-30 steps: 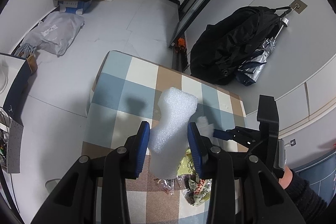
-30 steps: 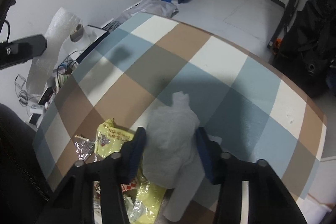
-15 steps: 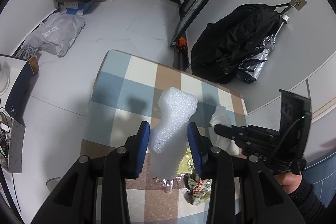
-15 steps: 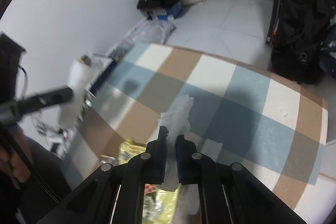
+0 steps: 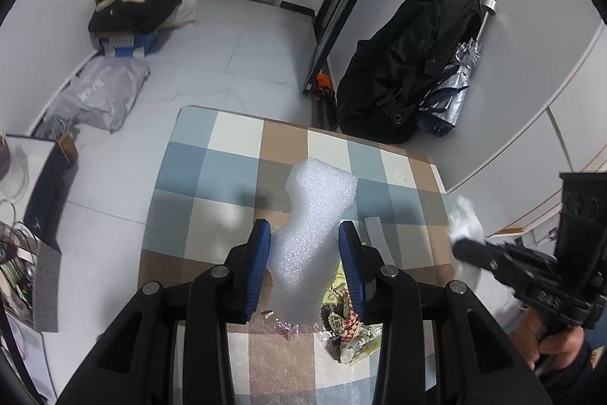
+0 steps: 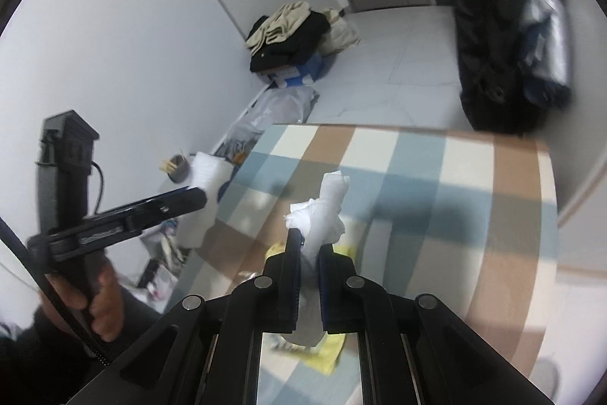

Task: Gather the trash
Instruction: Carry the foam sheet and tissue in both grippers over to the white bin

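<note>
Left wrist view: checkered table (image 5: 235, 158) below, yellow wrappers (image 5: 349, 325) lying near its close edge. Left gripper (image 5: 303, 255) clamped on white foam sheet (image 5: 311, 226), held above table. Right gripper (image 6: 308, 249) pinched tight on crumpled white tissue (image 6: 322, 211) (jaws just closed onto it), held clear of tabletop, blurred.

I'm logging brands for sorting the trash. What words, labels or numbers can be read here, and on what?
None can be read.
Yellow wrapper: red print, too small.
Crumpled wrapper: print, too creased.
Blue box: white label, too small.
Grey bag: faint print, blurred.
</note>
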{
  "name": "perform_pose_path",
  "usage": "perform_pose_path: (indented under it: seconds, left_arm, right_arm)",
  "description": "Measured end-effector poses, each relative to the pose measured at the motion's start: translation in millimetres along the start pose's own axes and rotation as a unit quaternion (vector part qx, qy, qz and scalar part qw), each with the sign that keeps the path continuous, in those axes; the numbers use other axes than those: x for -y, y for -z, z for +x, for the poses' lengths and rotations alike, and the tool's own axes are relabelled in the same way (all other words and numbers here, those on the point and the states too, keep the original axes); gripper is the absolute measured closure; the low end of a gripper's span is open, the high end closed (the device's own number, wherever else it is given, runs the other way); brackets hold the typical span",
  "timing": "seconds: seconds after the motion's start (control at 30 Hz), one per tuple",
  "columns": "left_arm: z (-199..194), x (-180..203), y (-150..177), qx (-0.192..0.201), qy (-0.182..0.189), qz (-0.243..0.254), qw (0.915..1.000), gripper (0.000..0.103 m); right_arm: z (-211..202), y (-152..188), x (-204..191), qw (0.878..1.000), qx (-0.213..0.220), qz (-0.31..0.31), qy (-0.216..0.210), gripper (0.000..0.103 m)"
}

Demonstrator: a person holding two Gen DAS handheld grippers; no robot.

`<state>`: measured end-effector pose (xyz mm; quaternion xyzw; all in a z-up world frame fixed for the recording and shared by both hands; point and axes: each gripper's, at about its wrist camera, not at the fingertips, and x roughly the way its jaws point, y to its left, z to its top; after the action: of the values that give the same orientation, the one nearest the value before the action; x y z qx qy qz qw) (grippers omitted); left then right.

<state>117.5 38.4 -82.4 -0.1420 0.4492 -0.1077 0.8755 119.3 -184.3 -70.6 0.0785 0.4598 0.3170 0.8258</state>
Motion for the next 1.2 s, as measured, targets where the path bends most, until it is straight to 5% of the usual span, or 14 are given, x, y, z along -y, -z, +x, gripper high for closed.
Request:
perform_pose_path:
  seconds: [0.27,0.67,1.2]
  left_arm:
    - [-12.1,30.9,3.8,0.031,-0.03,0.058,0.9974,0.071]
    - [-44.3,95.3,5.2,0.078,-0.024,0.135,0.9875,0.071]
    - [-49.9,226.3,20.6,0.068,0.082,0.225,0.9685,0.071]
  right_arm:
    - [-41.9,35.3,-8.6,0.999,0.03,0.024,-0.009,0.096]
    - [-139.9,44.1,-29.8,0.99,0.142,0.016,0.013,0.096]
    - [-284.9,99.0,34.0,0.959,0.234,0.079,0.142,0.096]
